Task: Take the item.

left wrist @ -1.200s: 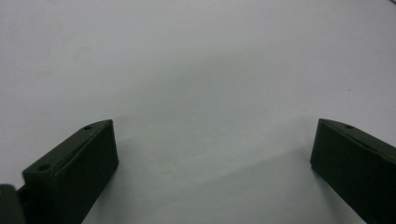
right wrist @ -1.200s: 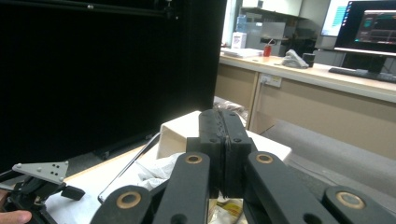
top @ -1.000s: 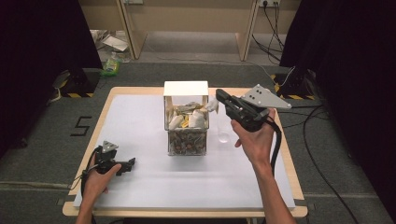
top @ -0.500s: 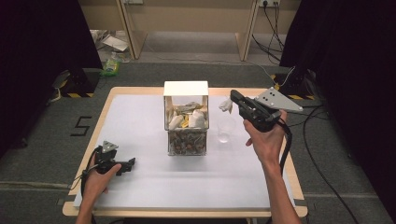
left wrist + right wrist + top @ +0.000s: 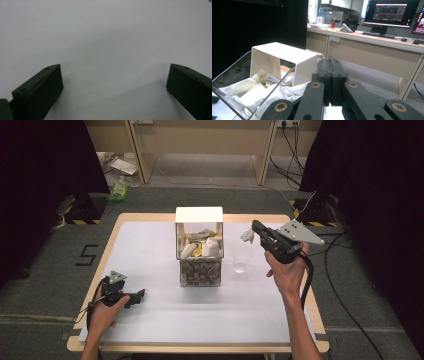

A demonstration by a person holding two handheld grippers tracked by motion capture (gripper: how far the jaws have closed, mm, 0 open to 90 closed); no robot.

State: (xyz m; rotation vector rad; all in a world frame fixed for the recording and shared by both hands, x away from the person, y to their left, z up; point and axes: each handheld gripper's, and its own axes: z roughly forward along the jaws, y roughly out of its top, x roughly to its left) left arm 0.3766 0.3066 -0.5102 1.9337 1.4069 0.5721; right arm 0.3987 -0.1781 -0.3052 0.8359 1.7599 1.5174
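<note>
Beside the box [image 5: 199, 245], right tongs [image 5: 248, 235] carried a white packet [image 5: 246, 235] lower.

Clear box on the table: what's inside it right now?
The clear box holds white sachets piled in its upper part, with some yellow between them, and a darker mixed layer below. Its white lid covers the back, so what lies there is hidden.

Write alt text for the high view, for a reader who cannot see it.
The right gripper, jaws shut on a white sachet, hangs above a clear cup beside a clear box of sachets on a white table. The left gripper rests near the table's front left corner.
</note>
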